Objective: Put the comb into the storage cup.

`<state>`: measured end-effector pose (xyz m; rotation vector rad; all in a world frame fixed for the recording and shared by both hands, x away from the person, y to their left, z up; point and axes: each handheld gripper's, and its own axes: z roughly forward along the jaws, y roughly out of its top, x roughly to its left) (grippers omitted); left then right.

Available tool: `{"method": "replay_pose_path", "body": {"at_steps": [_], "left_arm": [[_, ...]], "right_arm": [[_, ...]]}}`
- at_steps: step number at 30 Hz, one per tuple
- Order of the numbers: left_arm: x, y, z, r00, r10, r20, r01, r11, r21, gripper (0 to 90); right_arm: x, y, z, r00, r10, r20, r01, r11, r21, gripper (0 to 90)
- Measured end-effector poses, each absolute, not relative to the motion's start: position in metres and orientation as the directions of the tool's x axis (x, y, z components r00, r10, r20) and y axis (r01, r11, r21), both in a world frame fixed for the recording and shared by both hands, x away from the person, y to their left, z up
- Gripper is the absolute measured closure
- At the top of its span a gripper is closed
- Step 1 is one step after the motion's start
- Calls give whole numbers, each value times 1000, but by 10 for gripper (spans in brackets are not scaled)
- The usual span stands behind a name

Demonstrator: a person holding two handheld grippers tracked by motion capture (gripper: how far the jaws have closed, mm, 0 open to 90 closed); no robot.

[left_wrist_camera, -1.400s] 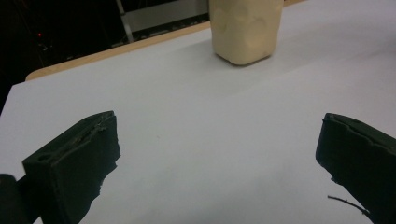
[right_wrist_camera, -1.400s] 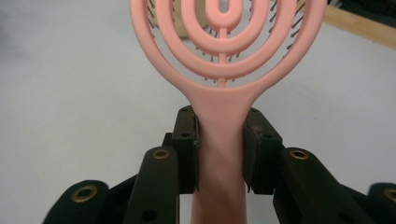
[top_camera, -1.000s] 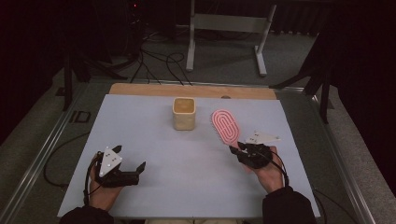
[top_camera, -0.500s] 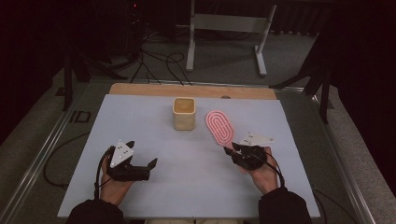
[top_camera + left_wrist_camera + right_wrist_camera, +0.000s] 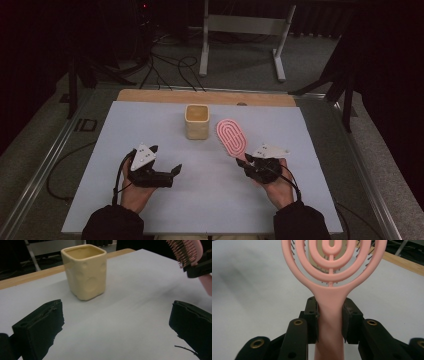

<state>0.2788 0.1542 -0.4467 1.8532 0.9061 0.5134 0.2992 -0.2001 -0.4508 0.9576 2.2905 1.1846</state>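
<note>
Pale table sheet (image 5: 200, 200) with yellow cup (image 5: 197, 121) beside pink hairbrush (image 5: 231, 137), brush handle clamped in right hand-held gripper (image 5: 246, 161), left hand-held gripper (image 5: 176, 169) apart.

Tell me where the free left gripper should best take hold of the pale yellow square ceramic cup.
Probably across two opposite flat walls near the rim of the pale yellow square ceramic cup, from the person's side: it stands upright, mouth up, apart from the pink brush. The left gripper is open.

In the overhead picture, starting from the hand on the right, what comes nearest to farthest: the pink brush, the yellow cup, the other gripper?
1. Pink brush: clamped in the right gripper.
2. Yellow cup: up-left, mid-table.
3. Left gripper: far left, jaws open.
</note>
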Motion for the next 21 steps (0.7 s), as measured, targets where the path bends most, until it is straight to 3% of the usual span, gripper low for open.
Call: {"method": "replay_pose_path", "body": {"at_steps": [21], "left_arm": [[302,103,-433,698,709,-97,366,-237,900,2]], "right_arm": [[299,-194,-453,-683,730,-19,393,389,833,697]]}}
